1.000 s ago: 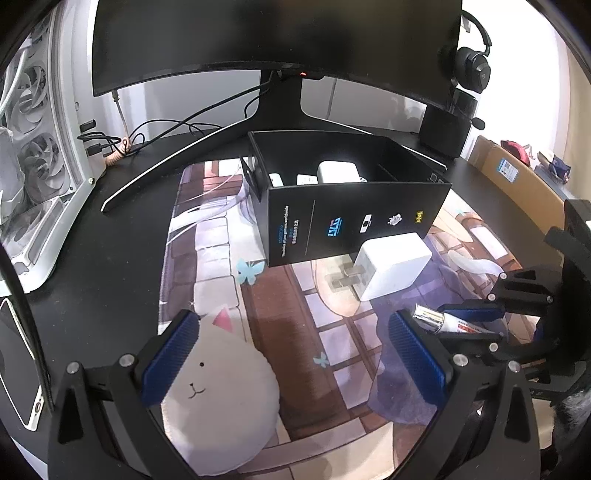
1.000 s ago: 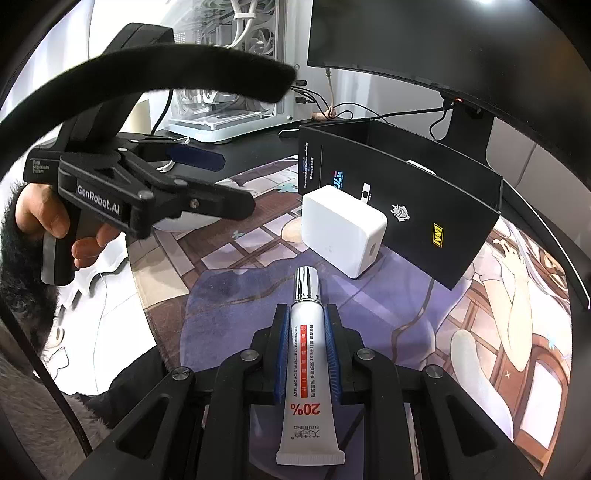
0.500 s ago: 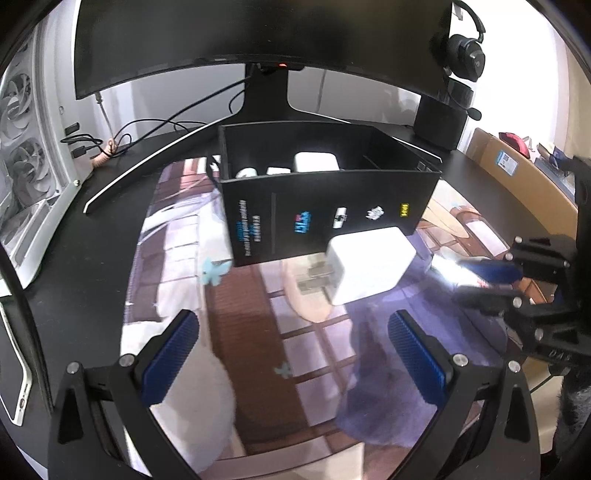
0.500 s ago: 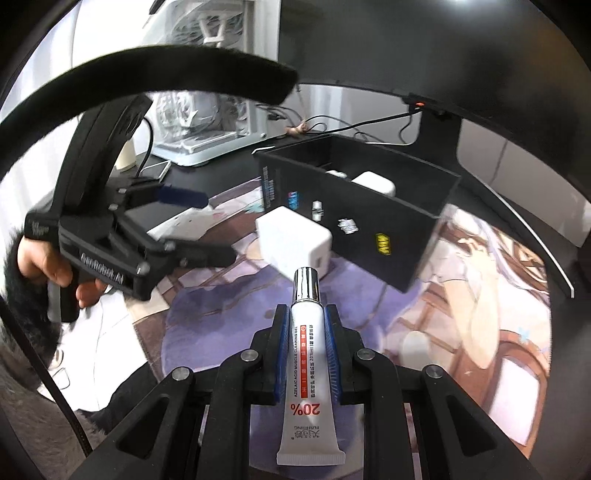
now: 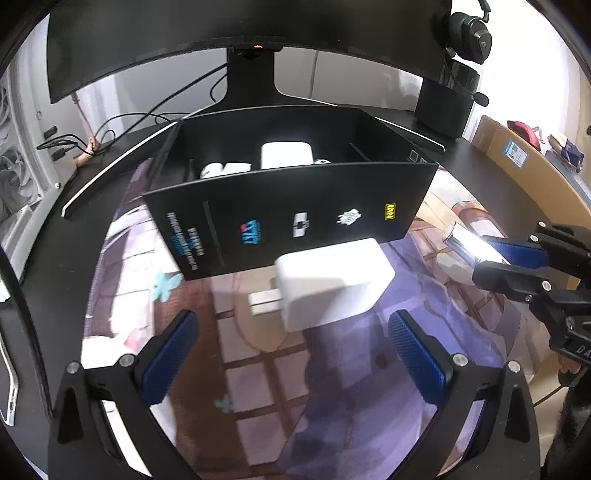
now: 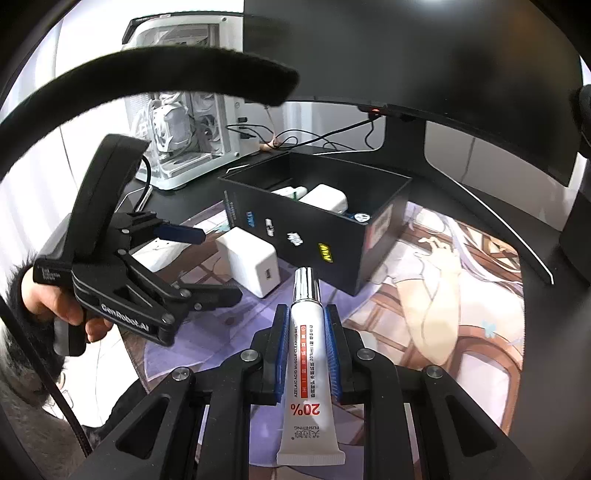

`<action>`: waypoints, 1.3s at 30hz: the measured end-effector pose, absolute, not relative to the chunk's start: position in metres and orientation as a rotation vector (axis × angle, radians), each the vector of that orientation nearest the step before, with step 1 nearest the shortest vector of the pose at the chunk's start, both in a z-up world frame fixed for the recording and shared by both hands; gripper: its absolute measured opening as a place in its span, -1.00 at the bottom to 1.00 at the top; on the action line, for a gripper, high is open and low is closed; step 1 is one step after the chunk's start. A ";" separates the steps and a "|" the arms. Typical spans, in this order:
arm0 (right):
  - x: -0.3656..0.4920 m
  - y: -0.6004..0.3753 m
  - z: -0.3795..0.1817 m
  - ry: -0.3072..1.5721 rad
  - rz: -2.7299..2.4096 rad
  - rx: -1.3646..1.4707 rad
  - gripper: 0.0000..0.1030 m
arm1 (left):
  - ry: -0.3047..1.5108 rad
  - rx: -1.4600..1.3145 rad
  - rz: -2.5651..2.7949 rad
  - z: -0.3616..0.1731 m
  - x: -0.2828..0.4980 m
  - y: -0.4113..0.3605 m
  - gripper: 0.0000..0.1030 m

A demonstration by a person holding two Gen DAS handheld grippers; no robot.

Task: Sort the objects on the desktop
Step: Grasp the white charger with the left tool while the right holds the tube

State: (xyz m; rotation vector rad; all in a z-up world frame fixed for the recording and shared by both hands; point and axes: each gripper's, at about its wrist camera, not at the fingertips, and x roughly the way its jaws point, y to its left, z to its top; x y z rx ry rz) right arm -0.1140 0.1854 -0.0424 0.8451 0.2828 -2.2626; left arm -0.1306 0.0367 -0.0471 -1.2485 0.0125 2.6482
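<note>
tube (image 6: 309, 354): long axis along right gripper (image 6: 306, 314), silver cap toward box (image 6: 321, 236) | right jaws pinching tube | left gripper (image 5: 295, 339): jaws spread, angled down over charger (image 5: 332, 284)

The left gripper (image 5: 291, 332) stood with its blue-padded jaws wide apart and nothing between them, above a printed desk mat (image 5: 258, 387). Just beyond it lay a white charger (image 5: 332, 284), prongs toward the left, close against the near wall of a black box (image 5: 288, 218) that held several white items. At the right edge the right gripper (image 5: 480, 254) pinched a tube (image 5: 461, 242) with a shiny cap. A monitor (image 5: 240, 26) spanned the far side.
</note>
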 end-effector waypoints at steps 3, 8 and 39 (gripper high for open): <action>-0.116 0.190 -0.041 0.268 -2.268 0.846 -0.65 | 0.005 -1.251 2.634 -0.048 -0.134 0.041 1.00; -0.117 0.194 -0.041 0.256 -2.270 0.848 -0.65 | 0.003 -1.249 2.633 -0.050 -0.139 0.046 0.96; -0.117 0.187 -0.046 0.267 -2.245 0.860 -0.65 | 0.039 -1.171 2.616 -0.047 -0.130 0.034 0.36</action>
